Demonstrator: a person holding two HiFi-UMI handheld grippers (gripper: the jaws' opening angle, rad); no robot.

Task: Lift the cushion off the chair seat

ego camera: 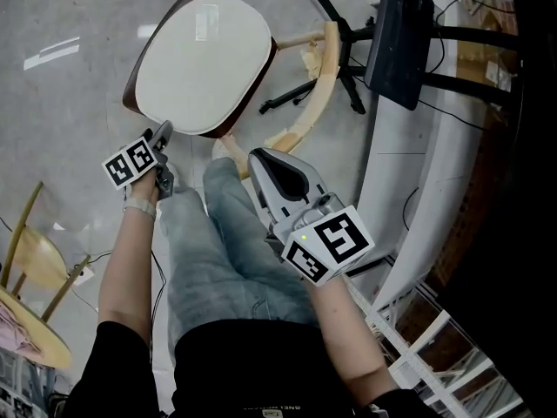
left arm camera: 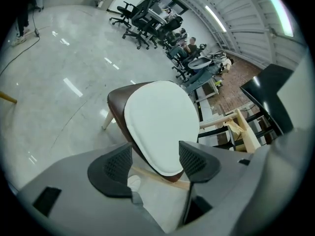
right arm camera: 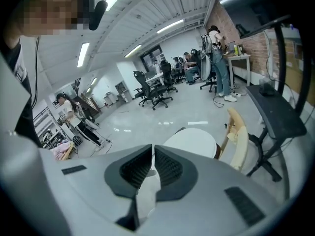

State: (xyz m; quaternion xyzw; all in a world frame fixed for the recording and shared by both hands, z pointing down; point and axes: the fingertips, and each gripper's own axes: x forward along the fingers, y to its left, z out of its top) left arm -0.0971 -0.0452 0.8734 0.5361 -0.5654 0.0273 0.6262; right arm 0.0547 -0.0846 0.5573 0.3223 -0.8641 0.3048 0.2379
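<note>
At frame left, ~7 o'clock of the cushion (ego camera: 204, 59), we see the left gripper (ego camera: 163, 131) w/ jaws spread wide and nothing pressed btw. them. Its own view shows the cushion's near rim framed in the gap but apart from both pads. The cushion lies flat on the seat of the brown-shelled chair (ego camera: 132, 85), not yet lifted.

Step in hand, as we judge it, is the approach to the near rim. To do it well:
- slide one pad under the white lip and keep the other on top
- bite the cushion only, not the shell
- close fully before raising straight up

Pose: the left forearm runs from 6 o'clock toward 12, w/ the gripper tilted down at the seat.

Further right, the right gripper (ego camera: 258, 157) hovers over the person's thigh (ego camera: 261, 233), aimed toward 11 o'clock. Its jaws are closed on nothing. It must open if it is to help at the 5 o'clock rim, beside the wooden backrest (ego camera: 324, 68).
</note>
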